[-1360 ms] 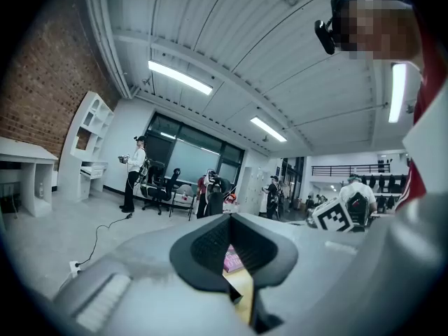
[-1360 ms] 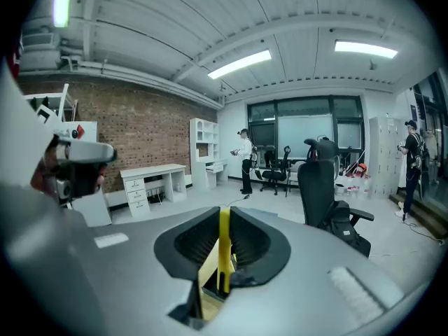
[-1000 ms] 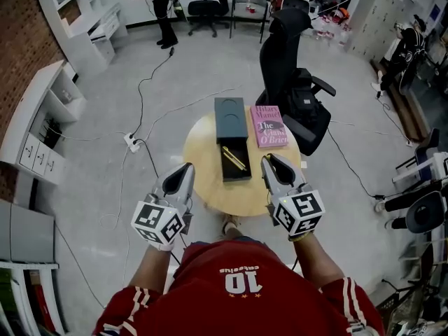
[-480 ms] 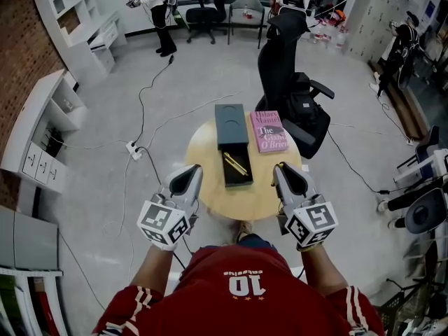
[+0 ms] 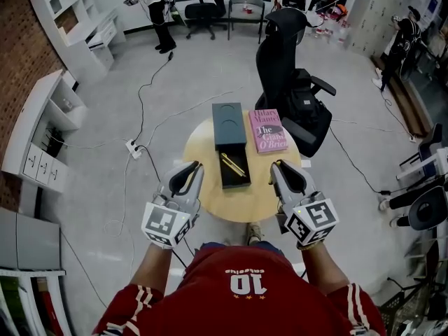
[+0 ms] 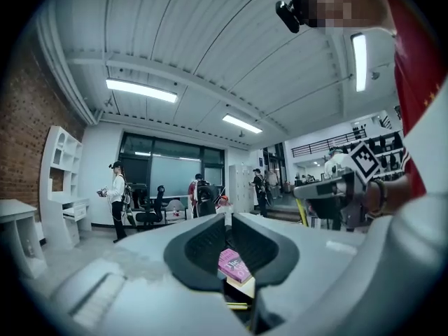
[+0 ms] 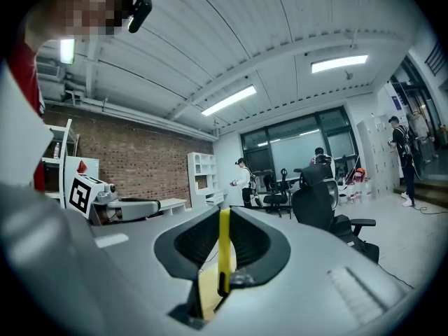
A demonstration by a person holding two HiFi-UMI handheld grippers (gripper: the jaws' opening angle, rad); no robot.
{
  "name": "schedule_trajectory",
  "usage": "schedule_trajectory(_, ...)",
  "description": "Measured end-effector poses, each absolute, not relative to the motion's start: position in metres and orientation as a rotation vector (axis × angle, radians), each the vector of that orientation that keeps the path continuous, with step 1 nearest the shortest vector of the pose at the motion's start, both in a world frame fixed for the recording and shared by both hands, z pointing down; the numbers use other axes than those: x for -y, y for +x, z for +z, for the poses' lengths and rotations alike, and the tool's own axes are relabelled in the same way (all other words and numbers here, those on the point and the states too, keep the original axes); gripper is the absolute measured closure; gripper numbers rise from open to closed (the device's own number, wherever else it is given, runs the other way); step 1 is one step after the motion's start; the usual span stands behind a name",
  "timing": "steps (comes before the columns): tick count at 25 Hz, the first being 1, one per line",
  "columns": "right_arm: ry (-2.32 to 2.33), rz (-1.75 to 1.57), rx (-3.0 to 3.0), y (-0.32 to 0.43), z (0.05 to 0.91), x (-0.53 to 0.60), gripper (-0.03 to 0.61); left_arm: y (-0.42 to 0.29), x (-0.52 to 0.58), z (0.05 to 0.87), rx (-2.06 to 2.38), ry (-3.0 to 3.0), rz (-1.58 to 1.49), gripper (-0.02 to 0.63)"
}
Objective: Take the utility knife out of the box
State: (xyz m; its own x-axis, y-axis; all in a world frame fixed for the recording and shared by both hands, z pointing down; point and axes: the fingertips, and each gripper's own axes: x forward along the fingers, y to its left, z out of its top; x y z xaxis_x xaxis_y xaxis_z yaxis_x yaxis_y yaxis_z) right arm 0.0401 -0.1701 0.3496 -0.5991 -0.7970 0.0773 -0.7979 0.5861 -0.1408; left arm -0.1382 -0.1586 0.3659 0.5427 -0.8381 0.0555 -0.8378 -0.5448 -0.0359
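Note:
The yellow utility knife [image 5: 234,164] lies slantwise in the open dark box [image 5: 235,180] on the round wooden table [image 5: 210,194]. The box's lid [image 5: 229,125] lies just behind it. My left gripper [image 5: 194,166] [image 6: 227,219] hovers level at the table's left edge. Its jaws are opening, a narrow slit shows between them and nothing is held. My right gripper [image 5: 275,166] [image 7: 222,219] hovers at the table's right edge. A thin yellow strip [image 7: 224,247] stands clamped between its jaws; what it is I cannot tell.
A pink book [image 5: 269,129] lies right of the lid. A black office chair [image 5: 288,82] stands behind the table. Cables and a power strip [image 5: 131,147] run over the floor at the left. White shelves [image 5: 42,128] line the left wall. People stand at the far back.
Both grippers have risen slightly. The left one has drifted right toward the table's rim and rolled a little. The knife has stayed in the box.

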Motion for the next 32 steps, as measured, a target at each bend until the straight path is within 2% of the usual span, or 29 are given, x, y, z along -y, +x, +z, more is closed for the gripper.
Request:
schedule_trajectory(10, 1.379, 0.258, 2.807, 0.049, 0.352, 0.202, 0.532, -0.115, 0.184, 0.362, -1.419, -2.764, -0.097, 0.522)
schedule_trajectory(14, 1.371, 0.276, 2.816, 0.051, 0.356, 0.213, 0.532, -0.107, 0.193, 0.365, -1.368, -2.759, -0.155, 0.521)
schedule_trajectory(16, 1.365, 0.288, 2.818, 0.051, 0.358, 0.218, 0.532, -0.103, 0.198, 0.370, -1.340, -2.759, -0.205, 0.487)
schedule_trajectory(21, 1.361, 0.304, 2.817, 0.055, 0.361, 0.231, 0.532, -0.088, 0.210, 0.379, -1.171, -2.747, -0.361, 0.466)
schedule_trajectory(27, 1.379, 0.333, 2.798, 0.065, 0.370, 0.242, 0.532, -0.060, 0.224, 0.408, -0.864, -2.753, -0.537, 0.405)
schedule_trajectory(32, 1.400, 0.349, 2.785, 0.073, 0.377, 0.246, 0.532, -0.044, 0.237, 0.448, -0.660, -2.769, -0.661, 0.399)
